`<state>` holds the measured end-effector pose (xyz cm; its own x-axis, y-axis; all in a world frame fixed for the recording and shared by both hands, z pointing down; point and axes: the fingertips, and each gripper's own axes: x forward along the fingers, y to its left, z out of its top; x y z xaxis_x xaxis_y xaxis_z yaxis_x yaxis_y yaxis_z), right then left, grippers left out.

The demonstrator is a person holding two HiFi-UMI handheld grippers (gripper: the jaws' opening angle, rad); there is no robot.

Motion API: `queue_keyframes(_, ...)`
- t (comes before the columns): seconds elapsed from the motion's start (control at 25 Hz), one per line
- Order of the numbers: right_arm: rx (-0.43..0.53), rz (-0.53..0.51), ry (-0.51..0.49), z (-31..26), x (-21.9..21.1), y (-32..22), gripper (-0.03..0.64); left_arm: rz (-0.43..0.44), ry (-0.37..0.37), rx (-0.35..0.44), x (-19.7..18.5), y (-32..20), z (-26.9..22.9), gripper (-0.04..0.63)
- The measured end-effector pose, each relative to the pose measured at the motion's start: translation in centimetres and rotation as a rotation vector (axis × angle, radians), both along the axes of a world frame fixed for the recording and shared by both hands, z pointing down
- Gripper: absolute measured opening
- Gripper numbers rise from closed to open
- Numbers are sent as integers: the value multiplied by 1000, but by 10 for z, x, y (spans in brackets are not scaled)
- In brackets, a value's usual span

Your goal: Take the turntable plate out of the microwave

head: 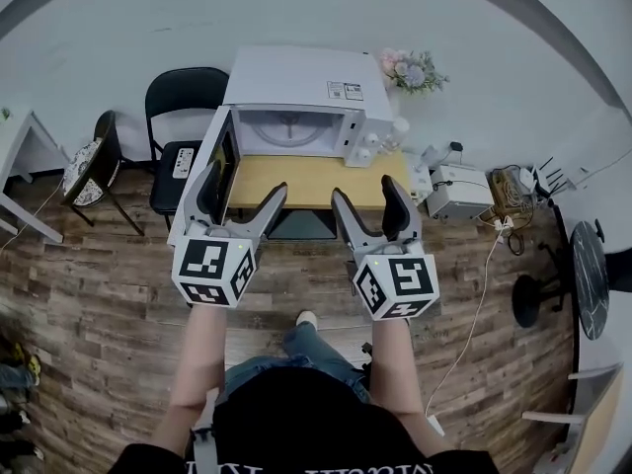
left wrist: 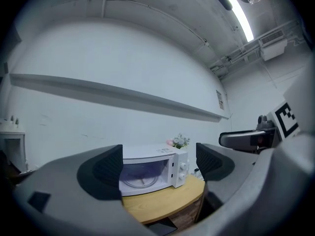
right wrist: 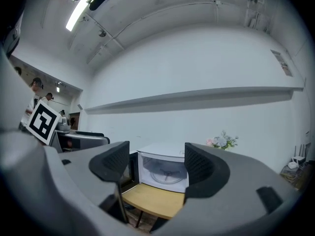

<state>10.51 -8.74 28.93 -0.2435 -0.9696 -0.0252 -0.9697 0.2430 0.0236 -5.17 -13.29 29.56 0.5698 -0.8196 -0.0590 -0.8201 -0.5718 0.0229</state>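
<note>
Well, the microwave (head: 296, 87) door (head: 188, 203) is open, the plate (head: 288, 128) sits inside, and the left gripper (head: 244, 186) and right gripper (head: 366, 192) gape empty.

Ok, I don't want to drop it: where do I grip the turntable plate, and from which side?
Grip the turntable plate by its front rim, straight in through the open front of the microwave. It lies flat inside the cavity, walled on the other sides, and the door hangs open at the left, so the right claw looks better placed.
</note>
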Motion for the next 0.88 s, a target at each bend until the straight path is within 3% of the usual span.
queue_keyframes(0.4, -35, -127, -6, 8, 40, -77, 359, -99, 0, -21, 42, -60, 1, 458)
queue_keyframes(0.68, -80, -165, 1, 27, 59, -115, 354, -162, 20, -63, 60, -94, 17, 363)
queue_keyframes(0.76, -96, -166, 6, 35, 60, -122, 324, -175, 16, -80, 61, -101, 24, 340)
queue_keyframes(0.84, -111, -164, 11, 43, 59, -128, 216, -182, 15, -100, 60, -105, 31, 325)
queue_keyframes(0.88, -119, -167, 9, 48, 58, -132, 206, -182, 15, -111, 60, -107, 36, 324)
